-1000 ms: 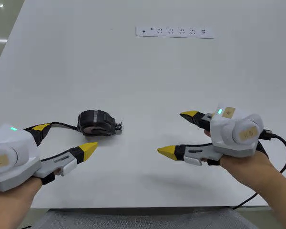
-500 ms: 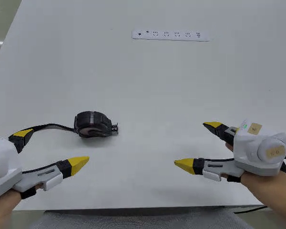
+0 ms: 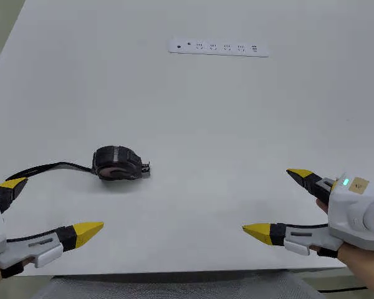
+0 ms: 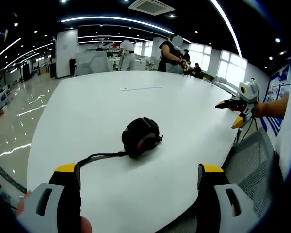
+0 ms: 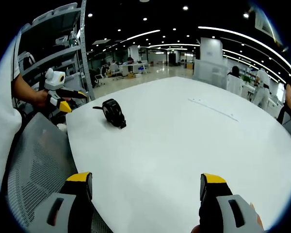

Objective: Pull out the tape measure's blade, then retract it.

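Note:
A black tape measure [image 3: 117, 164] lies on the white table [image 3: 193, 112] left of centre, its blade fully inside and a black wrist strap [image 3: 47, 168] trailing to the left. It also lies ahead in the left gripper view as the tape measure [image 4: 141, 137] and far off as the tape measure [image 5: 113, 112] in the right gripper view. My left gripper [image 3: 48, 207] is open at the table's front left corner, short of the tape measure. My right gripper [image 3: 280, 202] is open near the front right edge, well apart from it. Neither holds anything.
A white power strip [image 3: 217, 47] lies flat at the far side of the table. A grey mesh chair back [image 5: 34, 160] sits just off the near table edge. People stand beyond the table's far end [image 4: 172, 51].
Both grippers have drawn back toward the near table edge and apart, the left leftward, the right rightward. The tape measure has stayed where it lay.

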`<act>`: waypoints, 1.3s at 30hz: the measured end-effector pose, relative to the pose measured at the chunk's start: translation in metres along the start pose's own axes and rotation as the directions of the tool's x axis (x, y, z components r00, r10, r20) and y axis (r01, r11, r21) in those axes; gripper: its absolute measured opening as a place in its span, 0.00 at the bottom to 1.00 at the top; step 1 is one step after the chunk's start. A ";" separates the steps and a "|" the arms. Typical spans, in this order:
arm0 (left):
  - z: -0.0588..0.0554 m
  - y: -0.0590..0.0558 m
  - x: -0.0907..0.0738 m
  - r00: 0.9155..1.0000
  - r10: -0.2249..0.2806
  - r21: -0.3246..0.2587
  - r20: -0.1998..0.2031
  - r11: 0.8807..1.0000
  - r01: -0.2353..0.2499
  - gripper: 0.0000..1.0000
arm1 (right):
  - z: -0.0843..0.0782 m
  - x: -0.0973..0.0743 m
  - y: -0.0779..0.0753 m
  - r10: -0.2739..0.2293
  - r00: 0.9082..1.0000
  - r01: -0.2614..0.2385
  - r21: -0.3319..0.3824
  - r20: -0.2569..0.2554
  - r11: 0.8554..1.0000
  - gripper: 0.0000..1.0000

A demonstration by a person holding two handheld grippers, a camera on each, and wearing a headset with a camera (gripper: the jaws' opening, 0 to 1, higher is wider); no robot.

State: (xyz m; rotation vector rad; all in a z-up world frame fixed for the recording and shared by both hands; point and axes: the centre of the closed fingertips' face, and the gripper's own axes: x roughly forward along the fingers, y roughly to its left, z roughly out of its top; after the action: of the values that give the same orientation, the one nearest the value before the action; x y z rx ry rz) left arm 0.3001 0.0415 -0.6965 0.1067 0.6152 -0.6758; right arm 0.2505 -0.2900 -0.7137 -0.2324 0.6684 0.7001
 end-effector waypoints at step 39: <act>0.004 -0.008 -0.009 0.999 -0.052 0.044 0.006 0.998 0.051 0.97 | -0.013 -0.029 -0.006 -0.038 0.999 0.035 0.087 0.032 0.996 0.93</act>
State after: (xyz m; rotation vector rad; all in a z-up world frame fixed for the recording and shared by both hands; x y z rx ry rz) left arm 0.2923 0.0391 -0.6875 0.1291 0.5980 -0.7394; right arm 0.2322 -0.3148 -0.7053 -0.1522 0.6593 0.6376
